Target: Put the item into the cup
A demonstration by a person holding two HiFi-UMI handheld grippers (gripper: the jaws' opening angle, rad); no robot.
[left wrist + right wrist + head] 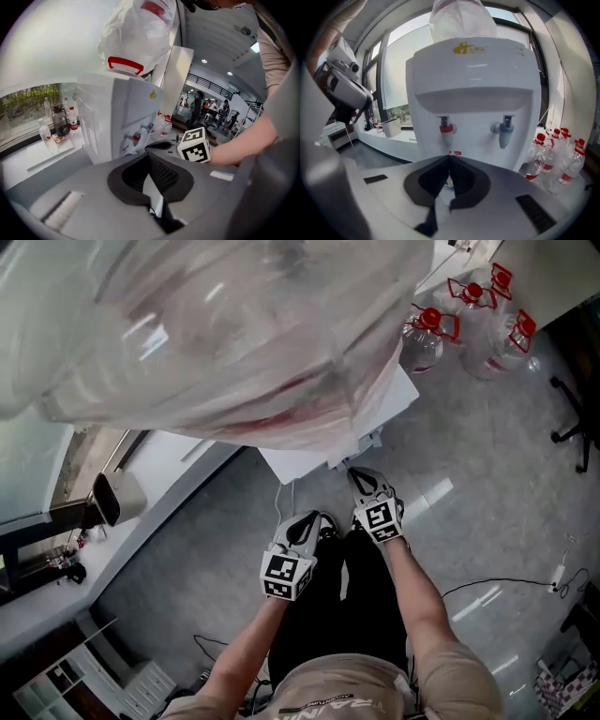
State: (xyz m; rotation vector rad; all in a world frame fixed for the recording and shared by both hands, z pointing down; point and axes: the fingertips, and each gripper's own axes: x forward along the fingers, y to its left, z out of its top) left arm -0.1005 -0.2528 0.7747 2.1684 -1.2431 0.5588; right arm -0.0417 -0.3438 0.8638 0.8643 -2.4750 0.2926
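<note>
Left gripper [319, 521] and right gripper [356, 474] closed; jug [216, 324] largely hides dispenser [309, 463].

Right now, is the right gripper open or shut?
Shut: the right gripper shows its jaw tips touching, nothing held between them, in front of the water dispenser.

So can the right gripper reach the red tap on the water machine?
Probably yes. The right gripper faces the water dispenser head-on. The red tap sits just above its shut jaws, and nothing shows between them in the right gripper view.
</note>
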